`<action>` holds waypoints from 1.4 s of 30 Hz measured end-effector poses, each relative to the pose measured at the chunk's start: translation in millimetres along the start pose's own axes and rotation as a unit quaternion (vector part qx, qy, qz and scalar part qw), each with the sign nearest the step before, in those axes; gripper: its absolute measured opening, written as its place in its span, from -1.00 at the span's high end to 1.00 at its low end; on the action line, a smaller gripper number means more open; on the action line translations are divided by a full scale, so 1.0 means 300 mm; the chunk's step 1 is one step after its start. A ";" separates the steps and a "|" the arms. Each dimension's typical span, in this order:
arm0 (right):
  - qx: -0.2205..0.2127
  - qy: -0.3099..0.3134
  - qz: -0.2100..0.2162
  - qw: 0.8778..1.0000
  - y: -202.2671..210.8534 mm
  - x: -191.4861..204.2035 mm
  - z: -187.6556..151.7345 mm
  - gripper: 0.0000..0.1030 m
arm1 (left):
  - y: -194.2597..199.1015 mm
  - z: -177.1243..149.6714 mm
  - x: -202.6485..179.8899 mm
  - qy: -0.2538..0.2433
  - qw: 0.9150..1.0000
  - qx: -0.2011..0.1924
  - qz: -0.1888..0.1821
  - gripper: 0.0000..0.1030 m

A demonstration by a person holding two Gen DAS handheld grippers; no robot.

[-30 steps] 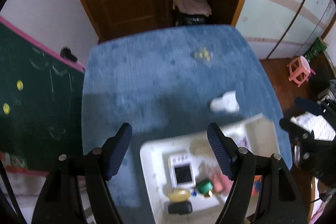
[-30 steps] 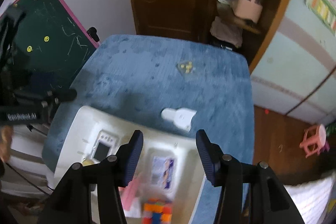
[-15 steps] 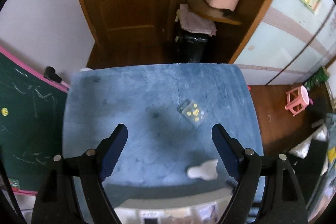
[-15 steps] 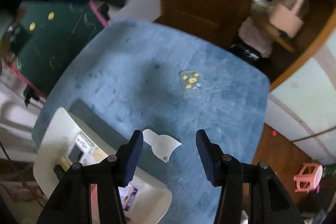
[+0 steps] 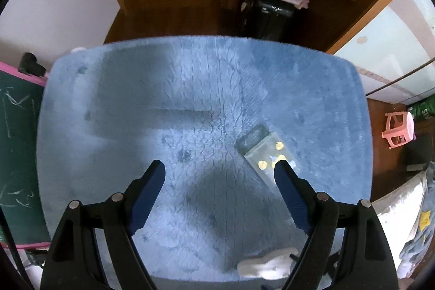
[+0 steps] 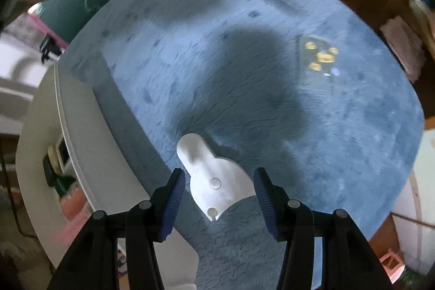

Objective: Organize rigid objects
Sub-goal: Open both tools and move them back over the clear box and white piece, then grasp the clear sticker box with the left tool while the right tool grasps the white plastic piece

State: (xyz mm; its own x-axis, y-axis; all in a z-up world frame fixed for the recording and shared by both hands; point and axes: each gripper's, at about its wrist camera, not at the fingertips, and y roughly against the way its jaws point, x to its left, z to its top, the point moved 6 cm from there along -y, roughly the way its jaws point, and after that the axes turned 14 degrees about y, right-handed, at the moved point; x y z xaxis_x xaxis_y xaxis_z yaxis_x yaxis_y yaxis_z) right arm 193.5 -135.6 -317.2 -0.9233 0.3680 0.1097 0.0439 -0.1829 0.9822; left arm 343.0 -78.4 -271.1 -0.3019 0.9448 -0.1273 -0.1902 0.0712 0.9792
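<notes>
several items already sit in the white tray at the counter's near edge, but 2 remain out: a white plastic piece untouched between the right gripper's part-open jaws, and a clear packet mid-counter, the left gripper's wide, just-opened, empty jaws beside it.

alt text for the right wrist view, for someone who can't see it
The right gripper hangs open over a white plastic piece lying on a blue fuzzy cloth, its jaws either side of the piece without touching. A white bin sits at left, and a clear packet with yellow bits lies farther off.
</notes>
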 end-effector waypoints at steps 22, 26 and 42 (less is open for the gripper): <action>0.023 0.050 -0.021 0.998 -0.120 0.029 -0.001 -0.11 | -0.168 -0.029 -0.056 0.004 0.999 0.044 -0.004 -0.64; 0.009 -0.005 -0.039 0.999 -0.096 -0.032 -0.035 -0.11 | -0.184 -0.040 -0.089 0.004 0.999 0.051 -0.005 -0.64; -0.043 -0.128 -0.025 0.991 -0.057 -0.122 -0.181 -0.11 | -0.282 -0.052 -0.165 0.092 0.993 0.071 0.026 -0.52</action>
State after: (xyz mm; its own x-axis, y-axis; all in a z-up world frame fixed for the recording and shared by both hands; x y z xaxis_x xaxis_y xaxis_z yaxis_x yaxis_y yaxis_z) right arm 205.9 -195.4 -346.4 -0.7961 0.5958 0.1065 -0.0424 -0.2306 0.9721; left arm 359.3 -136.2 -350.1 -0.4755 0.8752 -0.0892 -0.0399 0.0798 0.9960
